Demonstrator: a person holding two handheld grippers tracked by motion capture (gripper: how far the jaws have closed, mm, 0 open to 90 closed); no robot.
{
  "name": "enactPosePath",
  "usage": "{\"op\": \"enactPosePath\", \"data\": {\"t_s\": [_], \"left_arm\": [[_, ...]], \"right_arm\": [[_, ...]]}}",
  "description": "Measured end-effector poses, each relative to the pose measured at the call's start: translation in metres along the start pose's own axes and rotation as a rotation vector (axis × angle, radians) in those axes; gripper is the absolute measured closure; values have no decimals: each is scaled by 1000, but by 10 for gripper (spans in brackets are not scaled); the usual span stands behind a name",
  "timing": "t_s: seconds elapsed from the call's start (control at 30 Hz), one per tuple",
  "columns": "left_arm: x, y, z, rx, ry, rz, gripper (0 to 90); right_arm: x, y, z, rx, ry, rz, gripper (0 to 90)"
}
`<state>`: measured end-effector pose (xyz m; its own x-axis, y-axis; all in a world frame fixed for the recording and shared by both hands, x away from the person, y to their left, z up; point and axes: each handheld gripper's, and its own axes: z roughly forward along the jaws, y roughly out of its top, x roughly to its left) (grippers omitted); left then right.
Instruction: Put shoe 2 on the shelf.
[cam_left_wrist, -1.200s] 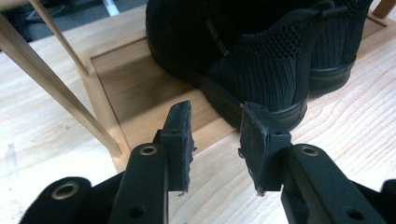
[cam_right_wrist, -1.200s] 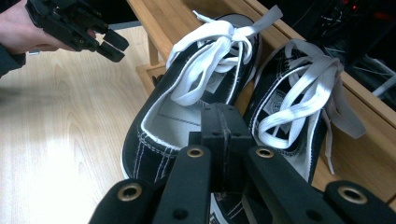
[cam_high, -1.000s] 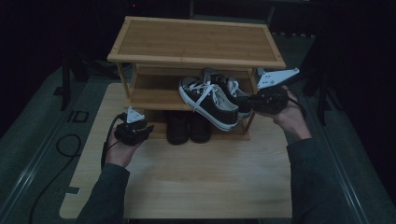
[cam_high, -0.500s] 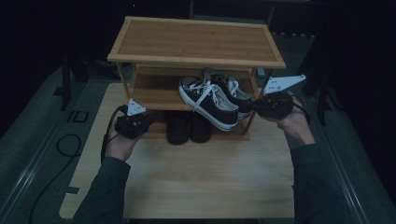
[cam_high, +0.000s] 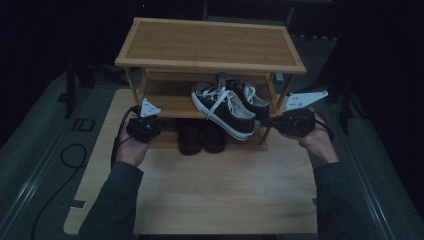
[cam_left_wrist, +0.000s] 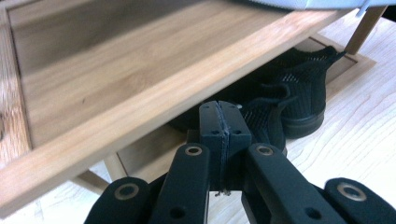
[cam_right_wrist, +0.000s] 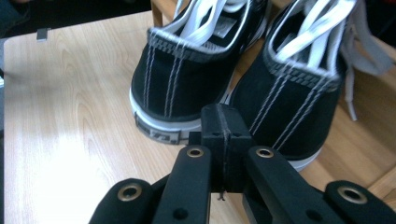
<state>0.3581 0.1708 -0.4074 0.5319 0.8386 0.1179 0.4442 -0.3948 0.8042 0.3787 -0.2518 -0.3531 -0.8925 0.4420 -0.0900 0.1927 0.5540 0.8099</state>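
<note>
Bamboo slats, pale and smooth with a fine straight grain, make up the rack (cam_high: 210, 45), a low three-tier frame on thin square legs standing on a light wood-grain table (cam_high: 220, 195). On the middle shelf lies a pair of black canvas sneakers (cam_high: 227, 107) with white laces, white rubber soles and double rows of white stitching up the heels. The nearer sneaker's heel juts past the shelf's front edge. On the bottom shelf sit two black knit shoes (cam_high: 202, 136), soft and ribbed at the ankle, with matte black soles; the left gripper view shows their mesh weave under the shelf edge.

The left gripper (cam_high: 152, 127) hangs at the rack's left front corner, level with the middle shelf. Its jaws have just been closing and now meet flat, pad to pad, with nothing between them (cam_left_wrist: 220, 122).

The right gripper (cam_high: 267, 121) points at the sneaker heels from the right. Its blocky black jaws are pressed together on nothing (cam_right_wrist: 223, 126), just short of the heels, the tip between the two. Both grippers carry grey three-cornered plates on top.
</note>
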Motion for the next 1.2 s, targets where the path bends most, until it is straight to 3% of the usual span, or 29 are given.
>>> {"op": "enactPosePath", "data": {"t_s": [0.43, 1.2], "left_arm": [[-8, 19, 6, -16, -4, 25, 900], [3, 31, 17, -15, 20, 9, 900]], "right_arm": [[13, -13, 6, 23, 31, -20, 900], [27, -17, 19, 46, 89, -59, 900]]}}
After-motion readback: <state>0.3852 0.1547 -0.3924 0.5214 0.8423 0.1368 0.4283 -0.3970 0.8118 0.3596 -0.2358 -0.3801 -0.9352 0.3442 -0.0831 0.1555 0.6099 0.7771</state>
